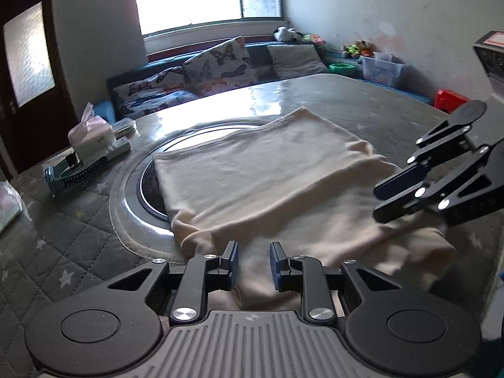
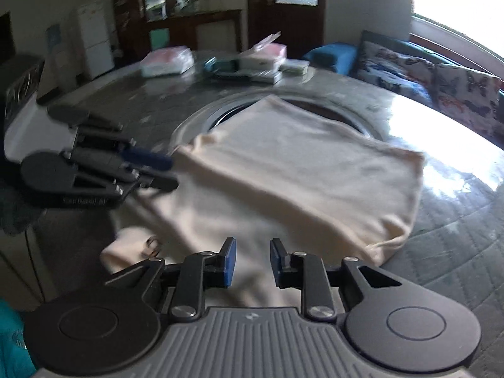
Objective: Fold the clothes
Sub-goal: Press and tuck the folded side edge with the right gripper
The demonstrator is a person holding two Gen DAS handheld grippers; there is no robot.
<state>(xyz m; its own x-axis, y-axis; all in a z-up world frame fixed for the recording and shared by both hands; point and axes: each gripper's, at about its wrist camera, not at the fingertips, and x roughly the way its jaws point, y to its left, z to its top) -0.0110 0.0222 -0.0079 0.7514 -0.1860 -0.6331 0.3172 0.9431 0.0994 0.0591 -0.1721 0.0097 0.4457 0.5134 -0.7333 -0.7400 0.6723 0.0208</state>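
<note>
A cream garment (image 1: 261, 176) lies folded over on the round table, its far half doubled onto the near half; it also shows in the right wrist view (image 2: 299, 182). My left gripper (image 1: 253, 263) is open and empty, just above the garment's near edge. My right gripper (image 2: 252, 263) is open and empty over the same near part. Each gripper shows in the other's view: the right one (image 1: 382, 201) at the garment's right side, the left one (image 2: 170, 171) at its left side, both with jaws apart.
The table (image 1: 78, 233) has a quilted grey cover and a round inset ring (image 1: 138, 189) under the garment. Tissue packs and small boxes (image 1: 91, 138) sit at its left, also seen in the right wrist view (image 2: 220, 60). A sofa with butterfly cushions (image 1: 217, 63) stands behind.
</note>
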